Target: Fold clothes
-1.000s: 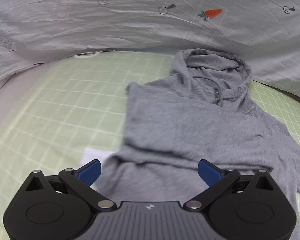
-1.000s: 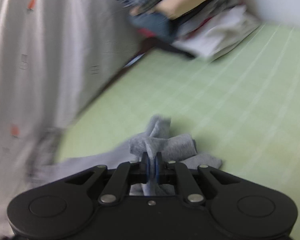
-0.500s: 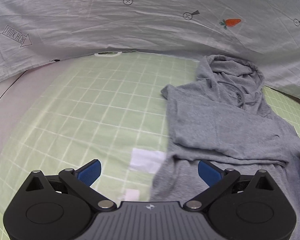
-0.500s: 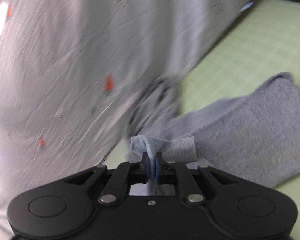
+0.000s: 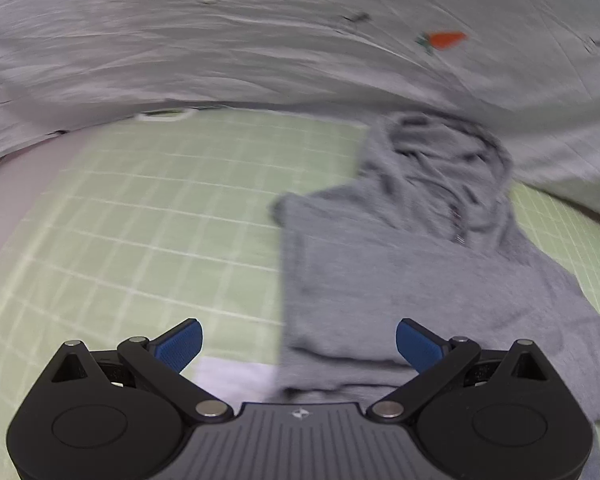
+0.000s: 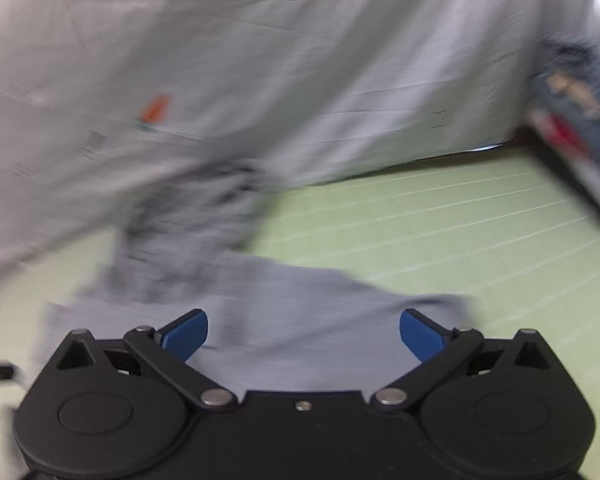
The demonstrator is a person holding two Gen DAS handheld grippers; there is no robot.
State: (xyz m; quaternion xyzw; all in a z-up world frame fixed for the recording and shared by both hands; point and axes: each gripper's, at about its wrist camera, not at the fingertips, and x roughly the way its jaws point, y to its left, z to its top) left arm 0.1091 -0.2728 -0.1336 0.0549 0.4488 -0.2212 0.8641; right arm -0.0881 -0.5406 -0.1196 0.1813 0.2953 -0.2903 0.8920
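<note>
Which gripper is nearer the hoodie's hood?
Hard to call; neither touches it. Left gripper sits open by the hoodie hem; right gripper is open over fabric below the hood.

- The hoodie [image 5: 400,280] is cut off at the right edge of the left wrist view; its lower hem is hidden behind the left gripper [image 5: 298,344].
- A white patch [image 5: 236,376] on the mat [image 5: 140,220] is partly covered by the hoodie and that gripper.
- The right wrist view is motion-blurred: the hoodie [image 6: 260,304] there is a grey smear, its hood and folds unreadable.
- The clothes pile [image 6: 580,108] at the right edge is blurred and cropped.
- Small prints on the sheet [image 6: 300,80] are too smeared to read.
</note>
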